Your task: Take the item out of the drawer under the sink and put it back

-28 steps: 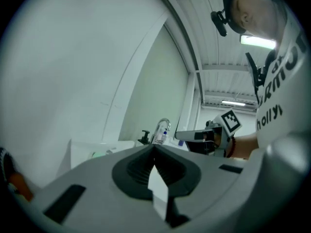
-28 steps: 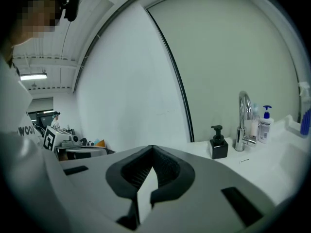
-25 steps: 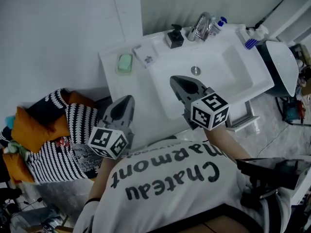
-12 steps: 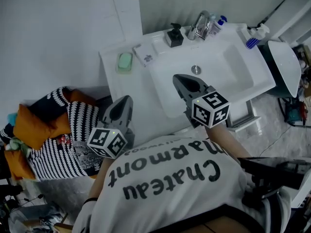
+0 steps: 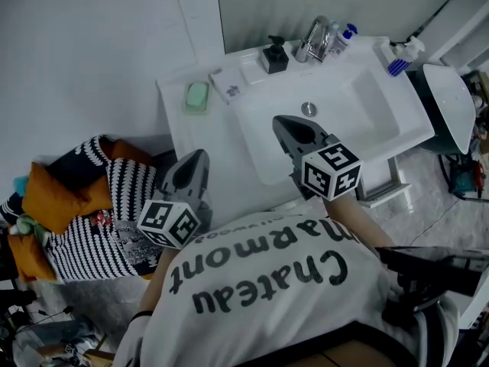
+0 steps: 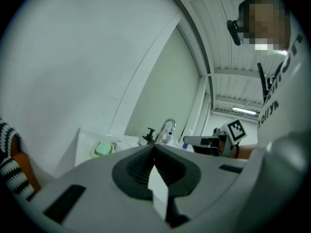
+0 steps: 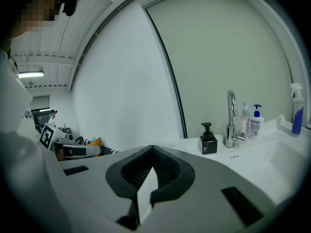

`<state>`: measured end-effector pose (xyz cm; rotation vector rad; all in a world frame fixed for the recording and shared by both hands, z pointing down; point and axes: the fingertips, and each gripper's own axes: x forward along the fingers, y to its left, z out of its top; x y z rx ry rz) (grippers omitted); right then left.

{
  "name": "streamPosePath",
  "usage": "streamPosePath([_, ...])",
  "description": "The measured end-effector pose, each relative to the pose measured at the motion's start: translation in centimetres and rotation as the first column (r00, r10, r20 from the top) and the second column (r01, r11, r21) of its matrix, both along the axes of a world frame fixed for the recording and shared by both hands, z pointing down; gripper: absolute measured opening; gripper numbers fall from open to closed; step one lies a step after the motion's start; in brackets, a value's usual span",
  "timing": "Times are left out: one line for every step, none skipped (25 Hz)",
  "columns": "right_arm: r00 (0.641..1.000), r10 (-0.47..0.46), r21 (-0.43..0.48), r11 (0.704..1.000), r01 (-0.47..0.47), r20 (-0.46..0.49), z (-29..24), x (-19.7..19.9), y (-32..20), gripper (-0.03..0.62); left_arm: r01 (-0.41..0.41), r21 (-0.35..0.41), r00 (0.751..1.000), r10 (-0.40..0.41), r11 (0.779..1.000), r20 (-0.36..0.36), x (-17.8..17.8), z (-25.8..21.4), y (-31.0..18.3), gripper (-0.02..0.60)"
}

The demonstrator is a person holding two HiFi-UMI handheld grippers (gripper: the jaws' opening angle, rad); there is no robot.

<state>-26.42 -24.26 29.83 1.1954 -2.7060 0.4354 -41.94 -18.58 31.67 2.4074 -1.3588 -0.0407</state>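
Left gripper [image 5: 195,159] hovers at the left edge of the countertop [image 5: 200,132], jaws pressed together on nothing; right gripper [image 5: 284,125] hangs over the basin [image 5: 367,105], jaws likewise together and bare; so neither one carries the item. The drawer under the sink shows in no view, hidden below the countertop and the person's shirt [image 5: 260,281]; the item itself is nowhere to be seen; my guess is that it lies inside that drawer, though whether the fetch-and-return is all ahead or all done I cannot say; nothing is mid-way, at any rate. Now the holders, left to right: a heap of striped laundry [image 5: 114,212] sits beside the cabinet; the soap dish [image 5: 186,102] cradles a green bar [image 5: 196,98]; a black pump dispenser [image 5: 275,57] stands by the chrome tap [image 5: 317,40]; a white pump bottle [image 5: 348,35] is just beyond; the basin holds only its drain plug [image 5: 308,111].
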Motion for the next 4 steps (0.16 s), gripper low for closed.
streamPosePath([1.0,0.001,0.0,1.0,-0.001,0.0,0.02,0.02,-0.03,0.011,0.002,0.0,1.0,-0.002,1.0,-0.001,-0.05,0.0,-0.01,0.008])
streamPosePath([1.0,0.001,0.0,1.0,-0.001,0.0,0.03,0.04,-0.05,0.011,0.003,0.0,1.0,-0.003,1.0,-0.003,-0.1,0.0,-0.03,0.008])
streamPosePath([1.0,0.002,0.0,1.0,-0.002,0.0,0.04,0.06,-0.08,0.011,0.005,-0.001,1.0,-0.005,1.0,-0.004,-0.14,0.0,-0.05,0.008])
streamPosePath([1.0,0.003,0.0,1.0,-0.003,0.001,0.05,0.09,-0.1,0.011,0.006,-0.001,1.0,-0.006,1.0,-0.006,-0.18,0.0,-0.07,0.008])
